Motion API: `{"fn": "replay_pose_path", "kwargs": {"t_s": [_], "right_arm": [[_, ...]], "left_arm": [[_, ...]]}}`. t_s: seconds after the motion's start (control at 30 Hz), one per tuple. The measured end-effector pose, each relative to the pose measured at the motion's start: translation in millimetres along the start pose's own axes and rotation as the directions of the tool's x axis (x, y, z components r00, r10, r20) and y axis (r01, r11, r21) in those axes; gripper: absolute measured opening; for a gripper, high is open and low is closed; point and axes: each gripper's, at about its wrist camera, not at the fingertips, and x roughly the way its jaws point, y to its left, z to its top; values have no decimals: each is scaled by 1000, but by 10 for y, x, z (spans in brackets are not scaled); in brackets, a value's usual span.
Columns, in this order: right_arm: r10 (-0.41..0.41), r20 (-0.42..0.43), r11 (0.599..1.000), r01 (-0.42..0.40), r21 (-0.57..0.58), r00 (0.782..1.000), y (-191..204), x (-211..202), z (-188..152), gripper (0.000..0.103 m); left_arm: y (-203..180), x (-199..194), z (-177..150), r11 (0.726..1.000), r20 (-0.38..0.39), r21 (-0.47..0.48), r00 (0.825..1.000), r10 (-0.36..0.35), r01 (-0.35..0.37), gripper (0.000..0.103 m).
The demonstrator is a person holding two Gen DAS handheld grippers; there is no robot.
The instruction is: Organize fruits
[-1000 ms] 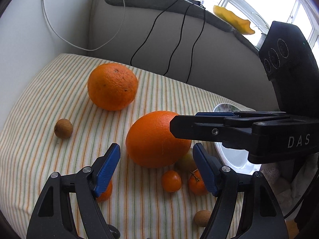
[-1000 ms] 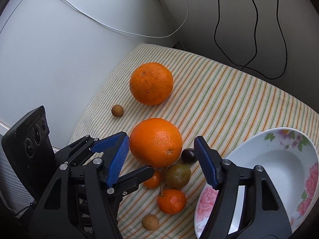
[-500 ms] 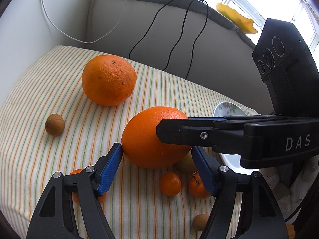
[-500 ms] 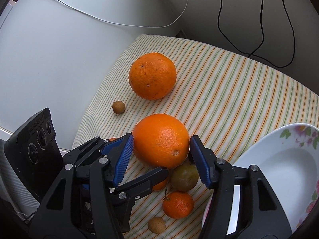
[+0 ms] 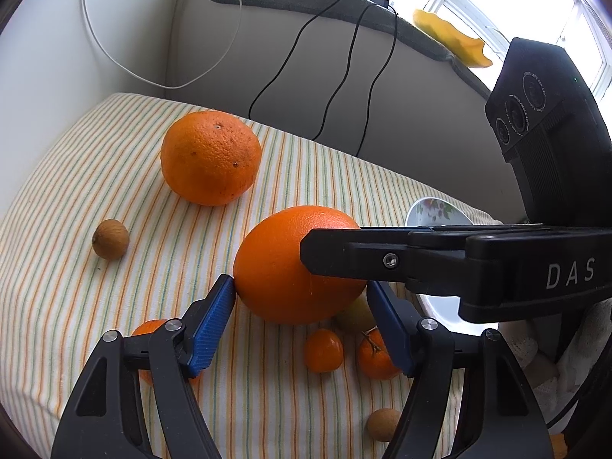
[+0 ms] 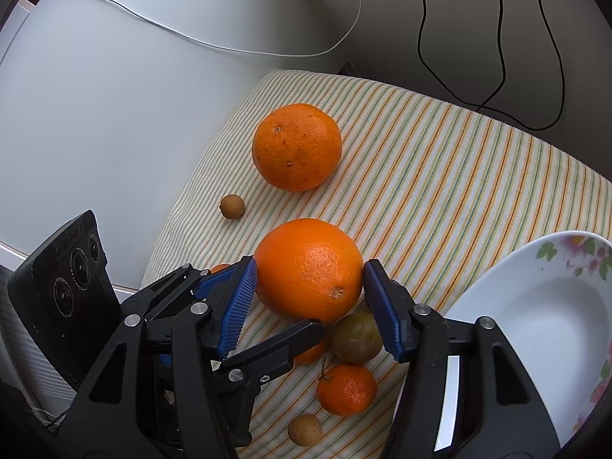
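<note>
A large smooth orange [image 5: 290, 267] [image 6: 308, 269] lies on the striped cloth [image 5: 95, 199]. My left gripper [image 5: 302, 321] and my right gripper [image 6: 308, 306] both straddle it, jaws open, blue pads close to or touching its sides. The right gripper's finger [image 5: 382, 256] crosses in front of the orange in the left wrist view. A second, rougher orange [image 5: 210, 157] [image 6: 296, 147] lies further back. A white floral bowl [image 6: 535, 325] [image 5: 432, 210] stands to the right.
Small fruits lie under the grippers: two mandarins [image 5: 323, 350] [image 6: 346, 388], a green-brown plum [image 6: 355, 338], brown longans [image 5: 111, 238] [image 6: 304, 429]. Black and white cables hang on the wall behind. The cloth's edge drops off on the left.
Both grippers have moved forward and down onto the near orange, and their jaws have narrowed around it. The fruits have not moved.
</note>
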Motion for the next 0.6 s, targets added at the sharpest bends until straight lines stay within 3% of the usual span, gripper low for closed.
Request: {"fn": "replay_pose_path", "kwargs": {"t_s": [0.6], "right_arm": [[-1, 71, 1000, 2, -20, 997, 73, -456, -123, 60]], "left_arm": [[-307, -285, 6, 999, 58, 53, 998, -4, 1, 71]]}}
